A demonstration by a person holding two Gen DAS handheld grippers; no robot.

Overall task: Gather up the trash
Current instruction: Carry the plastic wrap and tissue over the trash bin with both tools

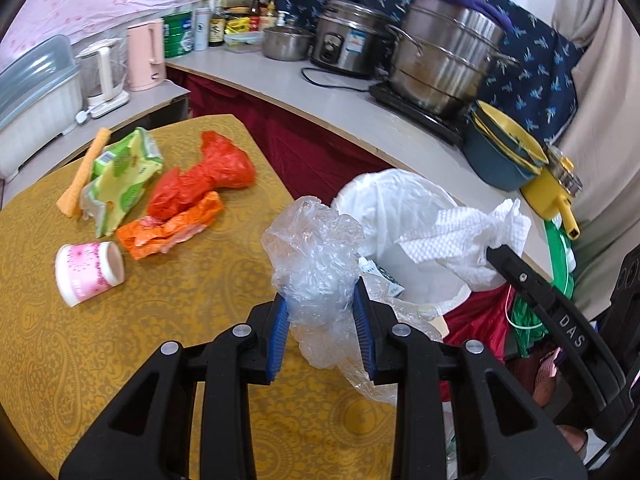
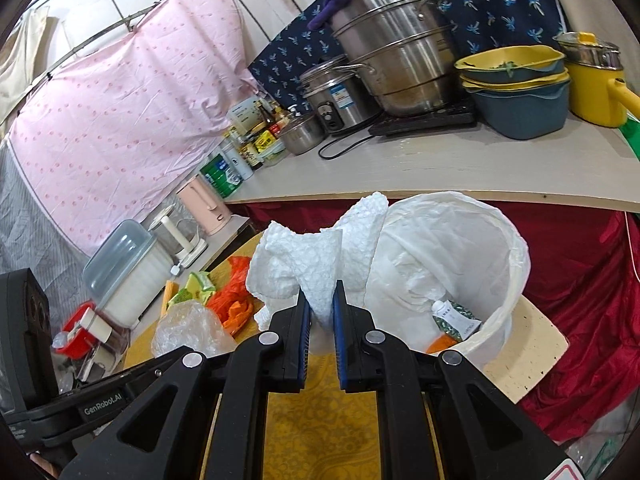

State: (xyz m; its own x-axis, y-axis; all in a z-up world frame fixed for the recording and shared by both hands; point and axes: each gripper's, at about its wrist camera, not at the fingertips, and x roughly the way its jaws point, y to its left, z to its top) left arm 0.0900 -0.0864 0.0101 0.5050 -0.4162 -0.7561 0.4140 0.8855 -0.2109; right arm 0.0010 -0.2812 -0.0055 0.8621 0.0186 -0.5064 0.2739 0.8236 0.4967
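My left gripper (image 1: 322, 308) is shut on a crumpled clear plastic bag (image 1: 316, 252), held above the yellow table's right edge, next to the white-lined trash bin (image 1: 400, 200). My right gripper (image 2: 320, 300) is shut on a white paper towel (image 2: 312, 264) at the bin's (image 2: 516, 256) near rim; it also shows in the left wrist view (image 1: 460, 236). Inside the bin lie a small tube (image 2: 456, 318) and an orange scrap. On the table lie a red bag (image 1: 204, 180), an orange wrapper (image 1: 172, 228), a green-yellow packet (image 1: 120, 176), an orange stick (image 1: 82, 172) and a pink cup (image 1: 88, 272) on its side.
A grey counter (image 1: 320, 108) behind carries steel pots (image 1: 444, 56), a rice cooker (image 1: 348, 38), stacked yellow-blue bowls (image 1: 504, 152), kettles (image 1: 146, 56) and bottles. Red cloth (image 2: 580, 312) hangs below the counter. The bin stands on a cream board (image 2: 528, 356).
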